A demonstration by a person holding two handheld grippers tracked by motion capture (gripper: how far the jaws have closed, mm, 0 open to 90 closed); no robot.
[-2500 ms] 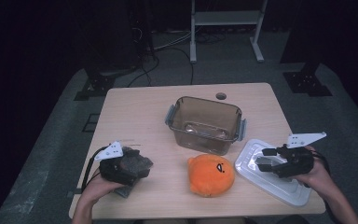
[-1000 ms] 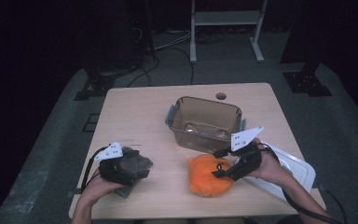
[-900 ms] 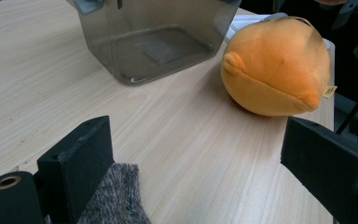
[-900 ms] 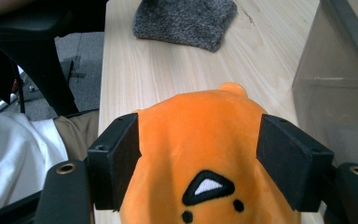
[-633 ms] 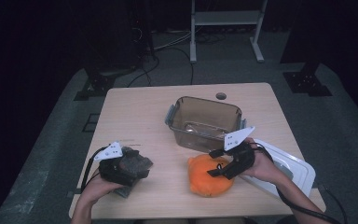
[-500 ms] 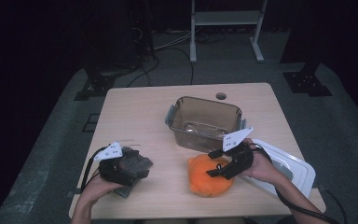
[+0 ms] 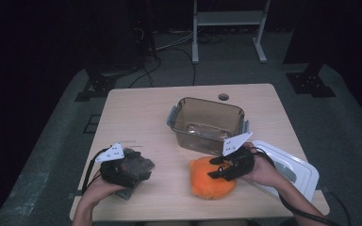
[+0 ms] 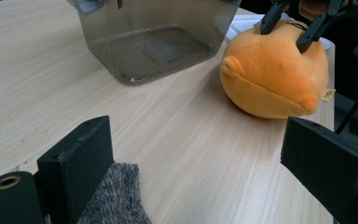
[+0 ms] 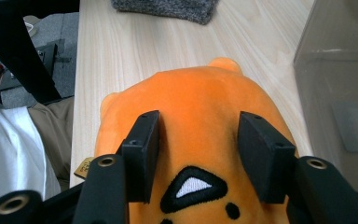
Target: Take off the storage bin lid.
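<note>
dark room, pale wood table (image 7: 136, 117). the right tool (image 9: 198, 140), jaws just closing, pinches a fold atop the orange plush (image 7: 212, 178), lying at six o'clock of the clear bin (image 7: 207, 123); a shallow pinch could slip off when lifted.

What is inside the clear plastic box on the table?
The box looks empty; its bare bottom shows through the walls in the left gripper view. The near-right corner is hidden behind the right gripper.

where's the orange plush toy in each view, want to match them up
High view: orange plush toy, near table edge, under the right gripper.
Left gripper view: upper right, on the table.
Right gripper view: centre, jaws pressing into its top.
Shared landmark: clear plastic container beside it.
</note>
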